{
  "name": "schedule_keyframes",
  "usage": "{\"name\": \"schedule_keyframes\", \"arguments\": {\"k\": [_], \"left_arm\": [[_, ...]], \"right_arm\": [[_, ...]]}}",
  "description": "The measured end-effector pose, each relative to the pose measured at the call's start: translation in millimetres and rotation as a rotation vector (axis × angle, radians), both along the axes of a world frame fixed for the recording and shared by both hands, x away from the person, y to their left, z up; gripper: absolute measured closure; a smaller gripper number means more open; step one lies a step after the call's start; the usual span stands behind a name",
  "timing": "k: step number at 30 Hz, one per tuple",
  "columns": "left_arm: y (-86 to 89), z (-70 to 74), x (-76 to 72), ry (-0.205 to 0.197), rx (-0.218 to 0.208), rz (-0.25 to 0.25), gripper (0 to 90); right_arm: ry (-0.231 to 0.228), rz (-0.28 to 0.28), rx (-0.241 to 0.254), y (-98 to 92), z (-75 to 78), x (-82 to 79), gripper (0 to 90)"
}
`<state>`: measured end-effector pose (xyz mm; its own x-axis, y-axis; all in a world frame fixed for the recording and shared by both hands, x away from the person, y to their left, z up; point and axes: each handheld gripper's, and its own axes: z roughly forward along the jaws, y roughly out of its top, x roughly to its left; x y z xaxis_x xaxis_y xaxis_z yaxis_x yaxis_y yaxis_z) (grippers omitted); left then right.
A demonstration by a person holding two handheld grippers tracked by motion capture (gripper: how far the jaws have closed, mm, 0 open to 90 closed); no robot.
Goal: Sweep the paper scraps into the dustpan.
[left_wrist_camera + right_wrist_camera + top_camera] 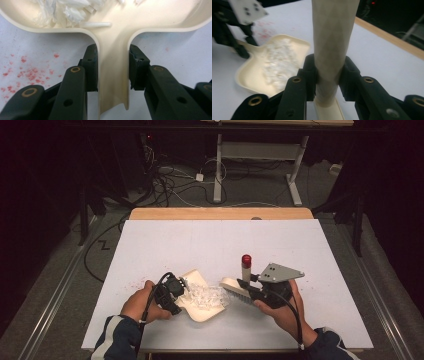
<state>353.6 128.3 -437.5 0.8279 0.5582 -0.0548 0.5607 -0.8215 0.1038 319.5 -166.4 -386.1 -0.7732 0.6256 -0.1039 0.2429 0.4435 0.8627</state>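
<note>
Dustpan [202, 306]: cream plastic, flat on the bench, near centre, holding white scraps [206, 296].
Brush [235, 288]: cream, red-tipped handle upright, head touching the dustpan's right edge.

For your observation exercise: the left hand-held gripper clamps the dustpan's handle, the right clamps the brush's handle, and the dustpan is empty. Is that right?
Not quite. The dustpan is not empty: the left gripper view shows white scraps lying in it. The rest holds: the left hand-held gripper clamps its handle, the right hand-held gripper the brush's handle.

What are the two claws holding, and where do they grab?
Left claw grips the cream plastic dustpan by its handle. Right claw grips the cream red-tipped brush by its handle.
</note>
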Motion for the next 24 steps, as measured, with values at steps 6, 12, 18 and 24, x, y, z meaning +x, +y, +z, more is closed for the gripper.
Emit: {"name": "schedule_keyframes", "arguments": {"k": [6, 12, 18, 24], "left_arm": [[-0.9, -1.4, 1.1, 0.001, -0.018, 0.009, 63.3], [0.6, -2.3, 0.5, -0.003, -0.035, 0.014, 63.2], [0.3, -3.2, 0.2, -0.007, -0.033, 0.011, 63.2], [0.0, -3.4, 0.0, -0.007, -0.039, 0.018, 63.2]], "right_arm": [[0.002, 0.037, 0.02, 27.5, -3.1, -1.7, 71.0], [0.017, 0.096, 0.087, 49.9, 0.6, 3.0, 71.1], [0.008, 0.098, 0.115, 42.2, 8.9, 3.2, 71.0], [-0.025, 0.037, 0.153, 17.3, 21.4, 11.7, 71.0]]}}
